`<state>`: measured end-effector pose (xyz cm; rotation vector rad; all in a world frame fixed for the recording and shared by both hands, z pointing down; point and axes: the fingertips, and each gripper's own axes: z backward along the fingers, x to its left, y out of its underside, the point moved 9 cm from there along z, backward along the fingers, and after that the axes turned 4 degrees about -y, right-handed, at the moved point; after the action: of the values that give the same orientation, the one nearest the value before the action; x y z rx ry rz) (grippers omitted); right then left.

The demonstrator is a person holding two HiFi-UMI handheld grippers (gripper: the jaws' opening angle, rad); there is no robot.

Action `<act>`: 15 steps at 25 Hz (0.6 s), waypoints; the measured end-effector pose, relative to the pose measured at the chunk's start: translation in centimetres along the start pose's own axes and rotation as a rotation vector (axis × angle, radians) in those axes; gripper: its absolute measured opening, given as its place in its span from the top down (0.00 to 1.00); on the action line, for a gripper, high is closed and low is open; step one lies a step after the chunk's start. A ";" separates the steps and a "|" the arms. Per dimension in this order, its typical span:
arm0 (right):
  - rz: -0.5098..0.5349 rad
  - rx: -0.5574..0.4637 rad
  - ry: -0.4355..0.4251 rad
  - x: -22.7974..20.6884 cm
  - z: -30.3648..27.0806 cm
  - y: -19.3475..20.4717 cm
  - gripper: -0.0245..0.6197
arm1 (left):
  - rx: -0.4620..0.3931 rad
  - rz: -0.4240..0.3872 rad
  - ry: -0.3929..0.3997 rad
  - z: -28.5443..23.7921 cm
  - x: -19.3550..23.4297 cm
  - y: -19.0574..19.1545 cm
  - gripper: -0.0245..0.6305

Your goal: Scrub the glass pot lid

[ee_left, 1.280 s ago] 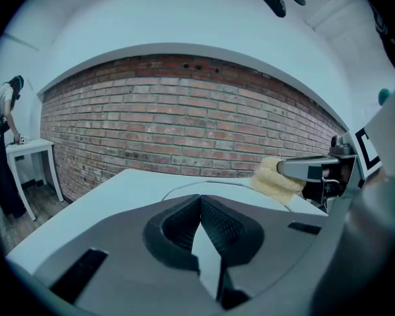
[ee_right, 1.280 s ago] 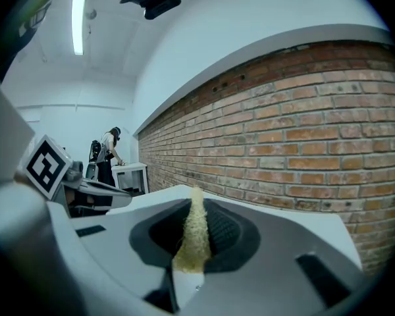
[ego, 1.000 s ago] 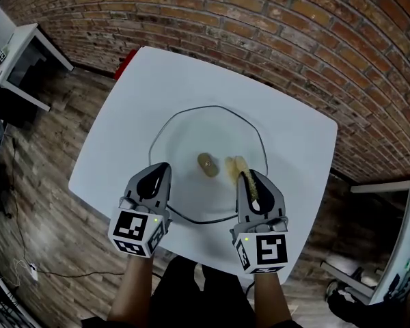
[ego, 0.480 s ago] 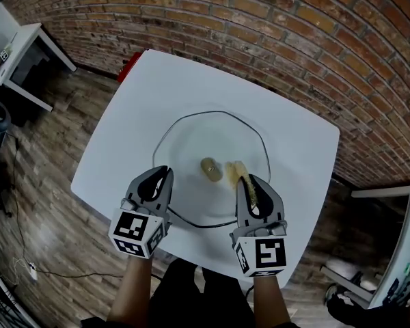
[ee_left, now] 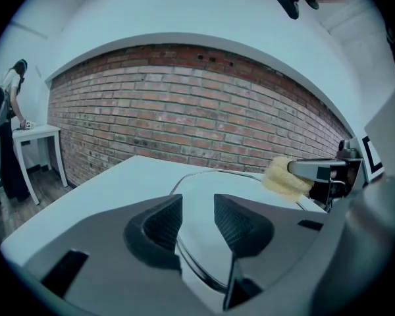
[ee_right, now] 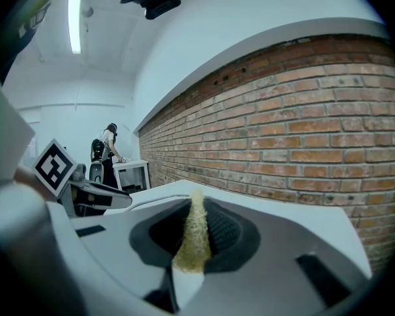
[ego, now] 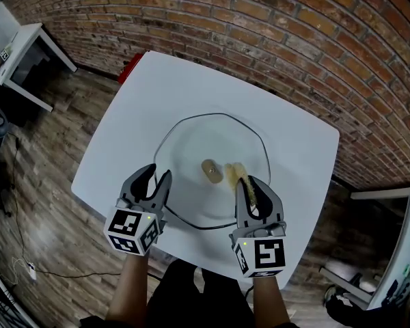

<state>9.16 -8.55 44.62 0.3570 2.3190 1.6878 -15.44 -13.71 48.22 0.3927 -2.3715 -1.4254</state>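
While my left gripper [ego: 156, 177] is opening its jaws astride the glass pot lid's [ego: 191, 139] rim at seven o'clock, pads off the glass, my right gripper [ego: 250, 182] is clenching the yellow sponge [ego: 234, 170] at five o'clock. The lid is lying flat mid-table [ego: 133, 104], the sponge showing just at three o'clock of its knob [ego: 210, 170].

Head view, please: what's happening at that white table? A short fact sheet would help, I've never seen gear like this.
surface: white table, with a brick wall behind it
main item: glass pot lid, lying flat on the table
knob: tan, at the lid's centre
left gripper: jaws opening, the lid's near edge between them, not pressed
right gripper: shut on a yellow sponge, held over the glass beside the knob
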 end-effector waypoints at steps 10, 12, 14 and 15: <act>0.002 0.009 -0.005 0.0 -0.4 0.3 0.87 | 0.058 0.081 -0.035 0.1 1.5 1.8 0.66; 0.003 0.010 -0.004 -0.2 -0.4 0.3 0.87 | 0.064 0.105 -0.032 -0.2 1.6 2.2 0.66; 0.004 0.013 -0.005 -0.3 -0.5 0.4 0.87 | 0.074 0.134 -0.030 -0.2 1.9 2.6 0.66; 0.005 0.015 -0.006 -0.3 -0.5 0.4 0.87 | 0.080 0.147 -0.031 -0.2 2.0 2.8 0.66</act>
<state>9.28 -9.00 45.16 0.3703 2.3297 1.6706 -17.35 -13.44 51.10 0.2126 -2.4320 -1.2832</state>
